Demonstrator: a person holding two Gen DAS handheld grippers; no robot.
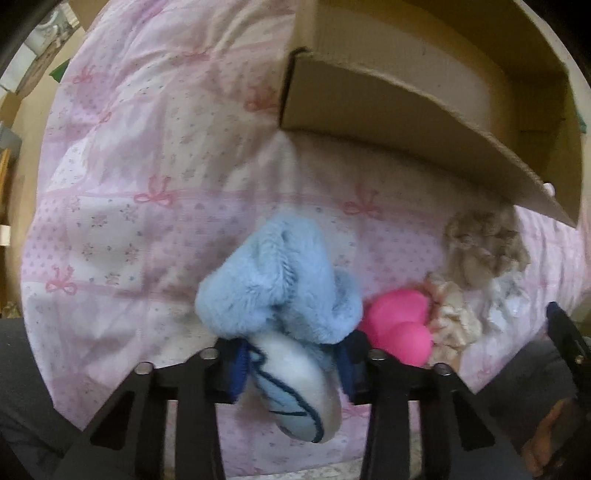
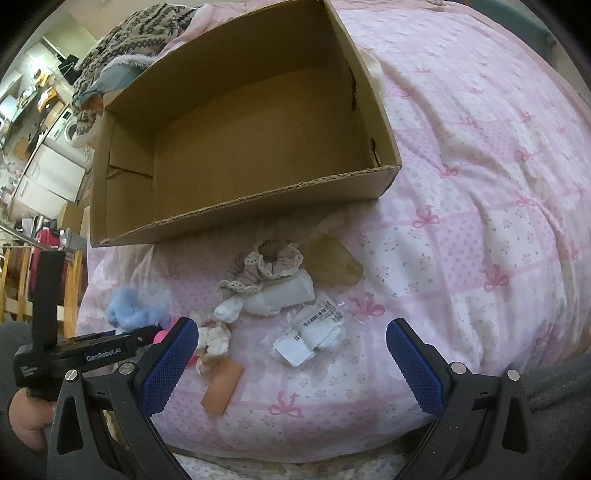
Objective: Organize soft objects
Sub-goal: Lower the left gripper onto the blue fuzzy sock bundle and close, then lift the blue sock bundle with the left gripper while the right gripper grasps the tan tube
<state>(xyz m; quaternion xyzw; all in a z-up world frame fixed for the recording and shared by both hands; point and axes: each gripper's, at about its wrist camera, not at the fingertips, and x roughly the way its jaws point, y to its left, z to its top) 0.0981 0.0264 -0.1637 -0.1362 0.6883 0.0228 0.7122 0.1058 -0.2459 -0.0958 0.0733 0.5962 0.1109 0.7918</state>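
Note:
My left gripper (image 1: pixel 291 373) is shut on a fluffy light-blue slipper sock (image 1: pixel 280 291) and holds it above the pink bedspread; the sock also shows in the right wrist view (image 2: pixel 135 304). An open, empty cardboard box (image 2: pixel 240 221) lies on the bed beyond it, seen also in the left wrist view (image 1: pixel 406 122). My right gripper (image 2: pixel 291 358) is open and empty, above a pile of soft items: a beige lace scrunchie (image 2: pixel 273 258), a white sock (image 2: pixel 258 302), a cream scrunchie (image 2: pixel 214 339), a bagged item (image 2: pixel 314 332). A pink ball (image 1: pixel 399 328) lies beside the blue sock.
A pink bow-print bedspread (image 2: pixel 480 184) covers the bed. A peach sponge (image 2: pixel 223 387) and a tan item (image 2: pixel 336 262) lie near the pile. A patterned knit garment (image 2: pixel 140 33) lies behind the box. Room furniture (image 2: pixel 44 147) stands at the far left.

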